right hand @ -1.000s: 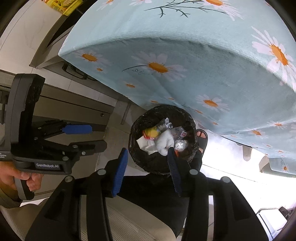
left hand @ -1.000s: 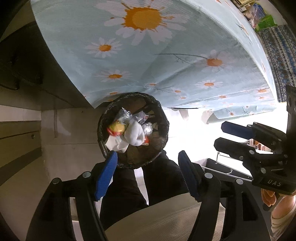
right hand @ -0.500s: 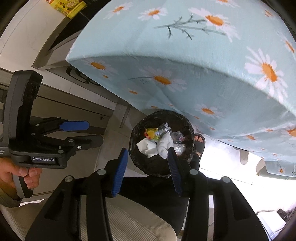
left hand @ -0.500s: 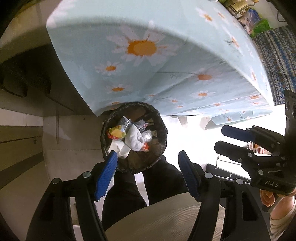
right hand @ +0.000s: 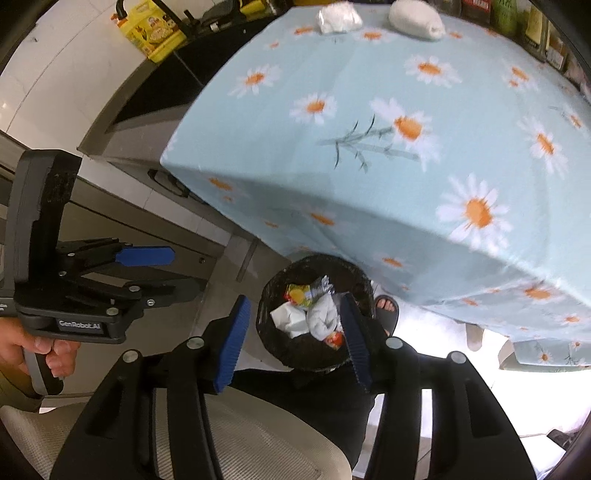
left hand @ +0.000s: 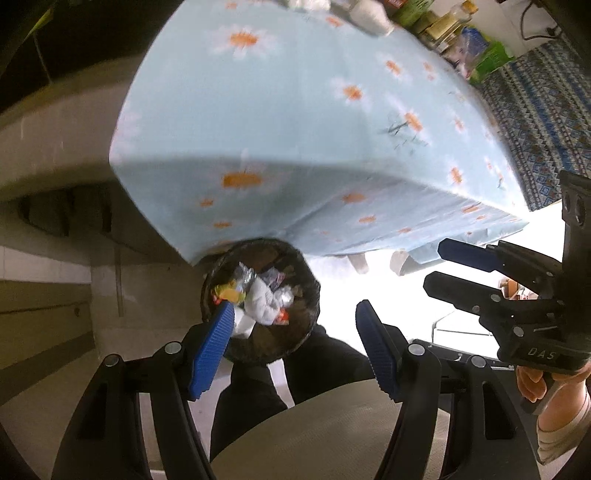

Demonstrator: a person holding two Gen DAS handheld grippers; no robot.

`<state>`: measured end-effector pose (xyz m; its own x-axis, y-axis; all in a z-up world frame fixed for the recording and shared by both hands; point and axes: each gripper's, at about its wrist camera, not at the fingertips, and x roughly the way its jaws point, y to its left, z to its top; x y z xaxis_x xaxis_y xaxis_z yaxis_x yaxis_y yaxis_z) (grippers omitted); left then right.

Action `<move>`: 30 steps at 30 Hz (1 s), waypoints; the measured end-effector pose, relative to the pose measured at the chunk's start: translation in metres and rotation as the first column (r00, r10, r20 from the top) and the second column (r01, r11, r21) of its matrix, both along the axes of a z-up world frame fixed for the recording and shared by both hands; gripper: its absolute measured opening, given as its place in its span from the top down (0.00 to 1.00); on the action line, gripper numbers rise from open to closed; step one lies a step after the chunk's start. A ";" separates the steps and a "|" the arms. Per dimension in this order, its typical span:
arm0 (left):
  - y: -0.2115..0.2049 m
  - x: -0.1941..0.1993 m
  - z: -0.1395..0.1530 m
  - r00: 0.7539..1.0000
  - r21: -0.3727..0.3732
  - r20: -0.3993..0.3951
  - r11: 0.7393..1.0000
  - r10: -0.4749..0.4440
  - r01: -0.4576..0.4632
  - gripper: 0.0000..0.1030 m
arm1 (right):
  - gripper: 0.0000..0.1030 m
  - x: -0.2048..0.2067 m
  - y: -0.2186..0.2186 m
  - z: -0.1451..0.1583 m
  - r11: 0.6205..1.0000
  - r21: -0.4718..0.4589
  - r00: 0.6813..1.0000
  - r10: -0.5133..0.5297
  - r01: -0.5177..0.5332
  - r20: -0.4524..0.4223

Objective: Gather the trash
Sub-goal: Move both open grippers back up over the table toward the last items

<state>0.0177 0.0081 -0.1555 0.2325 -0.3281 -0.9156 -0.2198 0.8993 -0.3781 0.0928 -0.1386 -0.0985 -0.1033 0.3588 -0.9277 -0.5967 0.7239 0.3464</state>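
Both of our grippers point steeply down at the floor, above a black-lined trash bin point(left hand: 260, 301) that stands at the foot of the table, lower centre of both views.

Left gripper point(left hand: 295, 349): blue pads held moderately apart, nothing between them; the bin shows through the gap, far below.

Right gripper point(right hand: 293, 339): jaws opening, nothing gripped; its right pad overlaps the bin's rim in the picture only.

In the bin: a yellow wrapper point(right hand: 298, 293), a white folded paper point(right hand: 290, 318), a crumpled white tissue point(right hand: 323, 317), some clear foil and a small red scrap point(right hand: 334, 339).

On the daisy-print tablecloth point(right hand: 388, 155), top edge of the right view: a crumpled white wad point(right hand: 338, 16) and a white roll point(right hand: 415, 18), side by side, near the far edge.

Our dark trouser legs point(left hand: 251, 398) and one sandalled foot point(right hand: 386, 310) stand beside the bin.
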 end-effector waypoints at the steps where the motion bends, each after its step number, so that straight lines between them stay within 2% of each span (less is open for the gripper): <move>1: 0.000 0.002 0.004 1.000 0.001 0.011 1.000 -0.001 0.001 0.36 | 0.48 0.003 -0.001 0.004 1.000 0.006 1.000 -0.002 0.002 0.009; 7: 0.001 0.016 0.028 0.998 0.028 0.062 1.000 -0.005 0.003 0.36 | 0.48 0.022 -0.006 0.024 0.999 0.032 0.998 -0.017 0.016 0.059; 13: 0.006 0.037 0.048 0.995 0.060 0.098 0.998 0.011 -0.017 0.36 | 0.44 0.048 -0.006 0.040 0.999 0.047 0.994 -0.006 0.001 0.111; 17: 0.008 0.057 0.060 0.992 0.080 0.120 0.996 0.028 -0.038 0.36 | 0.38 0.077 -0.010 0.053 0.998 0.066 0.989 -0.017 0.007 0.150; 21: 0.007 0.082 0.078 0.988 0.105 0.151 0.993 0.035 -0.052 0.36 | 0.37 0.105 -0.015 0.063 0.997 0.078 0.982 -0.020 0.006 0.187; 23: 0.006 0.093 0.084 0.986 0.117 0.160 0.992 0.038 -0.057 0.27 | 0.36 0.122 -0.016 0.067 0.996 0.087 0.979 -0.025 0.007 0.202; 30: 0.003 0.140 0.100 0.981 0.163 0.189 0.983 0.048 -0.079 0.27 | 0.36 0.180 -0.015 0.064 0.995 0.099 0.976 -0.009 -0.013 0.216</move>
<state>0.1581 0.0108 -0.0551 0.4170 -0.1510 -0.8963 -0.2198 0.9401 -0.2607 0.2724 -0.1533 -0.0347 0.0946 0.4503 -0.8879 -0.6666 0.6911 0.2794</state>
